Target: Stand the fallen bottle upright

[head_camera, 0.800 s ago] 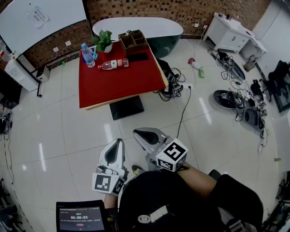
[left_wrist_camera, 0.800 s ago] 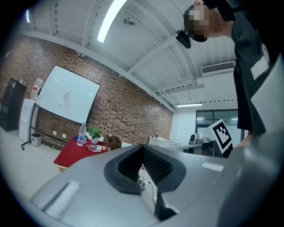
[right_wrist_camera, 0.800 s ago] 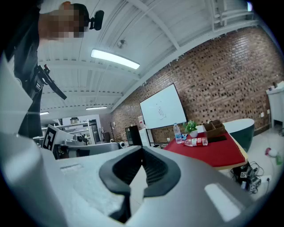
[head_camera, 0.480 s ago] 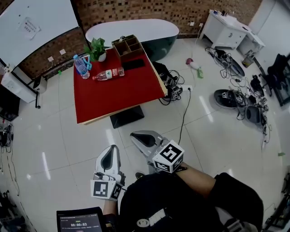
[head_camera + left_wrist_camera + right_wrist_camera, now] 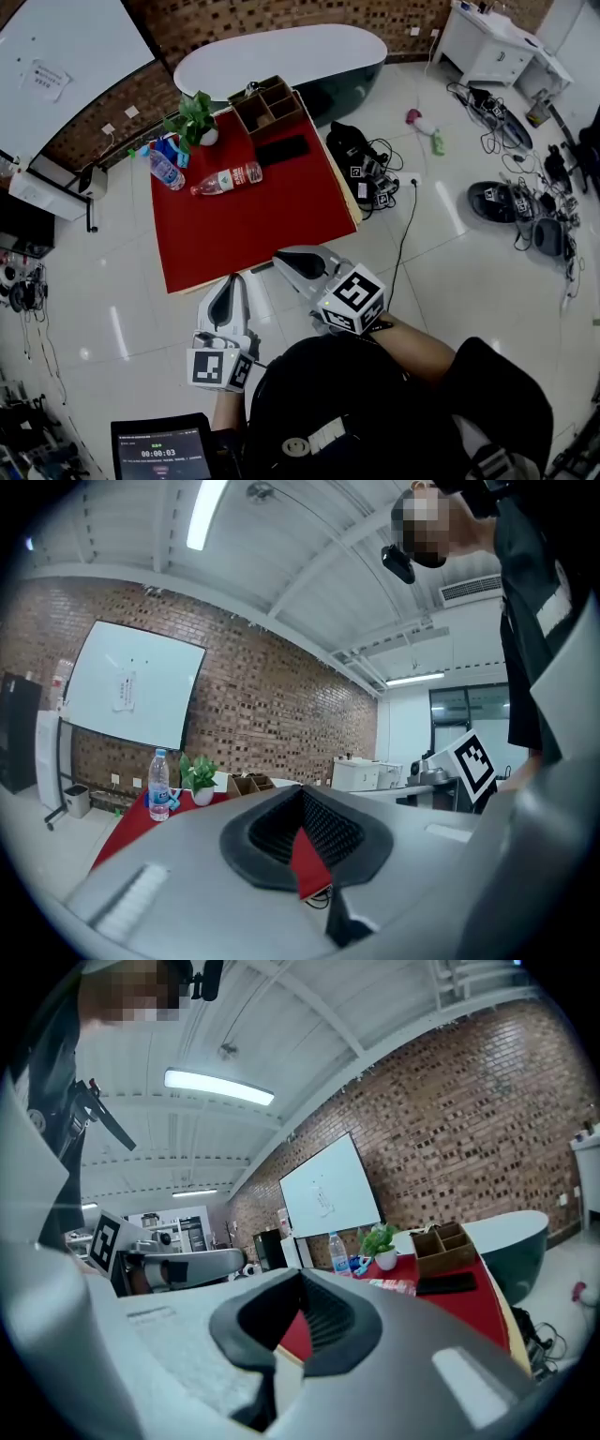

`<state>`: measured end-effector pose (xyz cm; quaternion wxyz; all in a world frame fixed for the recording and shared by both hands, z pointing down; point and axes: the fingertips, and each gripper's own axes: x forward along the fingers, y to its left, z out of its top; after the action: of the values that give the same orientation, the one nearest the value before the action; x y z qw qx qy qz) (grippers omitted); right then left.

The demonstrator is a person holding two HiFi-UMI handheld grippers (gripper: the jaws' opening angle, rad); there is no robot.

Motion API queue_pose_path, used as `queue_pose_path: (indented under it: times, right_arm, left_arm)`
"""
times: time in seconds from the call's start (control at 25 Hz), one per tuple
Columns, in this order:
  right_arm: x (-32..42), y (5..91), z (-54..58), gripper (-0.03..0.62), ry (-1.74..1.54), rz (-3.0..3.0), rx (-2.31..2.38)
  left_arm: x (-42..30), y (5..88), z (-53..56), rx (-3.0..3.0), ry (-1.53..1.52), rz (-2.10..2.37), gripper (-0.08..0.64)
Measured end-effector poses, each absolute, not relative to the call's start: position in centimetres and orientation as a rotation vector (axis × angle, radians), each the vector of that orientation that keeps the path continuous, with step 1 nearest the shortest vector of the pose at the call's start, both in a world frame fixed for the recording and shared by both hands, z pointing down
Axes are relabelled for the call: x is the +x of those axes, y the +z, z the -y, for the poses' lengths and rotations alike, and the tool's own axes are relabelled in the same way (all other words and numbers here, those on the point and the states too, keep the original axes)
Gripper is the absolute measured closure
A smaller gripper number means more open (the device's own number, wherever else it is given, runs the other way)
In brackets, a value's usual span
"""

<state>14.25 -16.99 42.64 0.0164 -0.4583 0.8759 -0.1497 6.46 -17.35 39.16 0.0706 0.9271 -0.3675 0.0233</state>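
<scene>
The fallen clear bottle with a red label lies on its side near the far left of the red table; in the right gripper view the fallen bottle shows just past the jaws. My left gripper is shut and empty, held at the table's near edge. My right gripper, also shut and empty, hovers over the near edge, well short of the bottle. In the left gripper view the left gripper hides the fallen bottle.
An upright blue-labelled bottle, a potted plant, a wooden organiser and a black phone share the table's far end. A white tub stands behind. Cables and gear litter the floor at right.
The table has come closer in the head view; both grippers now reach its near edge. Their jaws stay shut and the fallen bottle has not moved on the table.
</scene>
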Motion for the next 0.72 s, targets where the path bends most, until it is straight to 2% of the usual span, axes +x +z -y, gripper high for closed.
queue_pose_path:
  times: [0.36, 0.4, 0.56, 0.6, 0.72]
  right_arm:
    - [18.2, 46.9, 24.6, 0.581, -0.683, -2.806, -1.362]
    - [18.0, 47.5, 25.3, 0.56, -0.661, -2.858, -1.37]
    - [15.9, 49.7, 28.2, 0.355, -0.42, -3.225, -1.34]
    - [15.4, 50.1, 29.3, 0.326, -0.286, -3.341, -1.352]
    - [14.2, 52.0, 33.0, 0.304, 0.325, -3.691, -1.388]
  left_arm:
    - [9.7, 41.5, 23.5, 2.729, 0.215, 1.171, 0.555]
    - [9.5, 41.7, 23.8, 2.715, 0.219, 1.182, 0.554]
    - [7.9, 42.2, 24.8, 2.667, 0.218, 1.235, 0.554]
    - [7.5, 42.3, 25.1, 2.659, 0.212, 1.243, 0.555]
    - [5.9, 42.6, 25.6, 2.634, 0.188, 1.26, 0.555]
